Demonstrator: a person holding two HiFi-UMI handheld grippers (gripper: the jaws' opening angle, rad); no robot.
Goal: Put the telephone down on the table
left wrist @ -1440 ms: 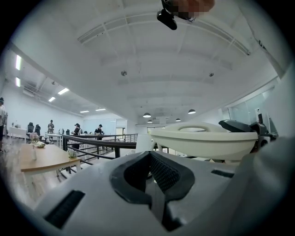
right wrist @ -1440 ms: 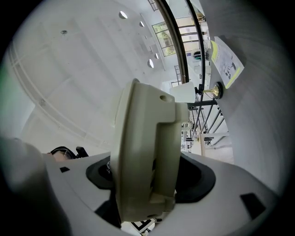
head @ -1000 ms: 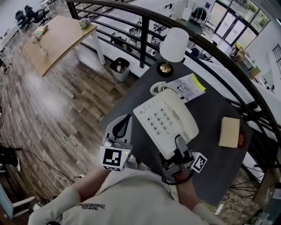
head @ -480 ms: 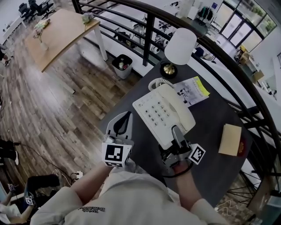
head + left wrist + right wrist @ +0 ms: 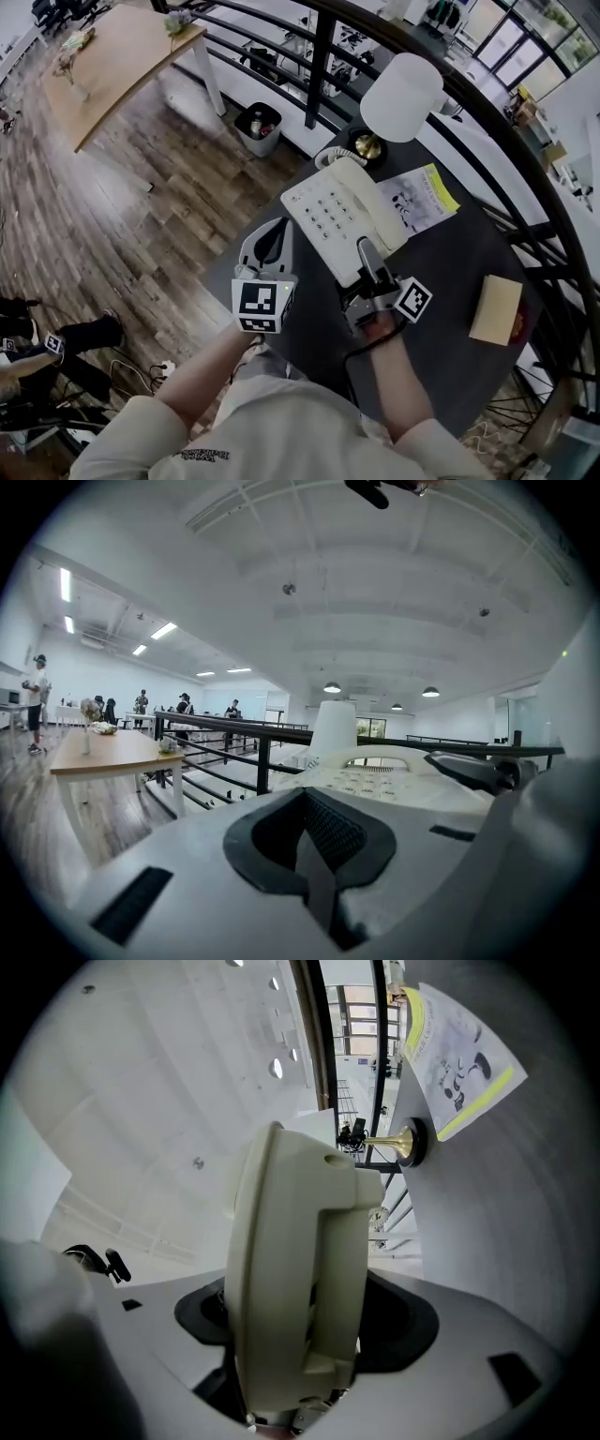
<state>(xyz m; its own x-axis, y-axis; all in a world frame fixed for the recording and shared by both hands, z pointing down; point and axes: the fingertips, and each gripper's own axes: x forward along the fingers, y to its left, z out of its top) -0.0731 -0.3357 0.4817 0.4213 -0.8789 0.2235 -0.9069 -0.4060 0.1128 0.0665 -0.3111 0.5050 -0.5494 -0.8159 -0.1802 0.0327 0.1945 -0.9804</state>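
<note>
One telephone [image 5: 330, 212] clamped in right gripper [image 5: 369, 257], left gripper [image 5: 271, 236] closed

Left claw [image 5: 310, 857] closed, telephone [image 5: 377, 782] beyond

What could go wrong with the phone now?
The right tongs pinch the telephone only by its near end, so it might tip or slip out. Its far end is close to the lamp, so it could knock that. It is also near the left edge of the table.

Nothing really legible here, tbh. The leaflet [image 5: 422, 199] and the telephone [image 5: 330, 214] keypad both carry print, but it's too small.
</note>
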